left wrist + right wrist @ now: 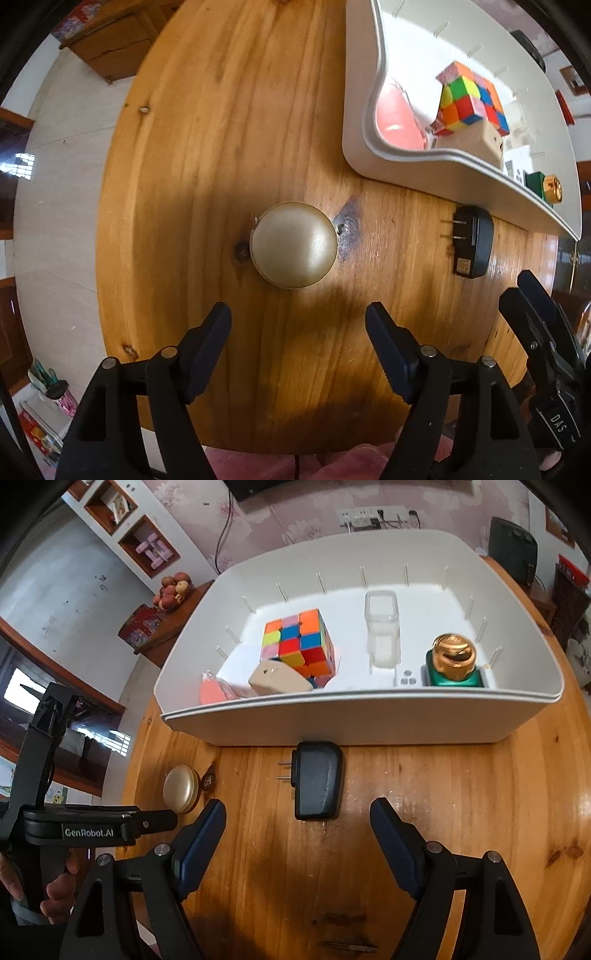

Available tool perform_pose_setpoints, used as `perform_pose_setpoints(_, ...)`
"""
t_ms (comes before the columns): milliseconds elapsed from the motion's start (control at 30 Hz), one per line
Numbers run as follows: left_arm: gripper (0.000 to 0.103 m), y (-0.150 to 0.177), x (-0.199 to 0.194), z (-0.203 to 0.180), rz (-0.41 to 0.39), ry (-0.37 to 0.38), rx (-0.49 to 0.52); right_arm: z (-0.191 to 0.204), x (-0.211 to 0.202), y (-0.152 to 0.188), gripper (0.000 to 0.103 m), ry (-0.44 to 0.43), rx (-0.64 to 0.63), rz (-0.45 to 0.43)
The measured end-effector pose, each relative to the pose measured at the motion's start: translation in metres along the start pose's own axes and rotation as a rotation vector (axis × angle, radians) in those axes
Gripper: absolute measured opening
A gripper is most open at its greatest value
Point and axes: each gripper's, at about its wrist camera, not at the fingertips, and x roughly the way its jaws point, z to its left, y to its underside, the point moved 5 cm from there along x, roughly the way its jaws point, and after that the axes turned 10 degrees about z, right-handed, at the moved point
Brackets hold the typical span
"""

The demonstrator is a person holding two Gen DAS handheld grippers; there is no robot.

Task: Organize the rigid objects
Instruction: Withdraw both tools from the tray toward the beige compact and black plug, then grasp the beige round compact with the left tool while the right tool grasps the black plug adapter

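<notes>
A round, pearl-gold compact (293, 244) lies flat on my wooden table (207, 155), just ahead of my left gripper (298, 320), whose 2 fingers stand apart with nothing between them; the compact sits beyond the tips, roughly centred on the gap, untouched. To its right, a black plug adapter (318, 780) rests on the wood with its 2 prongs pointing toward the compact, just in front of the white bin (369, 720). My right gripper (298, 818) hangs over that adapter, fingers spread wide, the adapter's near end lying just past the tips and clear of both pads. In the right wrist view my left gripper's black frame (92, 825) shows at the left edge, beside the compact, with my hand (55, 893) wrapped on its handle. Inside the bin lie a multicoloured puzzle cube (298, 646), a beige box (279, 681) leaning against it, a pink item (212, 694) in the near-left corner, a clear container (382, 627), and a green bottle with a gold cap (454, 661).
</notes>
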Motion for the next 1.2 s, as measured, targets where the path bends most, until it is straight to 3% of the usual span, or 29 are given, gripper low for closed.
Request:
perform_pose_setpoints(367,0.078,-0.018,0.023,0.003,0.074,0.032,0.012,-0.001,0.024,-0.006,0.081,0.059,0.054,0.056)
perform_pose_setpoints(633,0.079,-0.021,0.026,0.010,0.076,0.040,0.021,-0.001,0.036,-0.011,0.081,0.092,0.072,0.081)
perform_pose_setpoints(1200,0.078,-0.045,0.014,0.000,0.054,-0.051,0.033,0.002,0.049,-0.016,0.081,0.176,0.050,0.125)
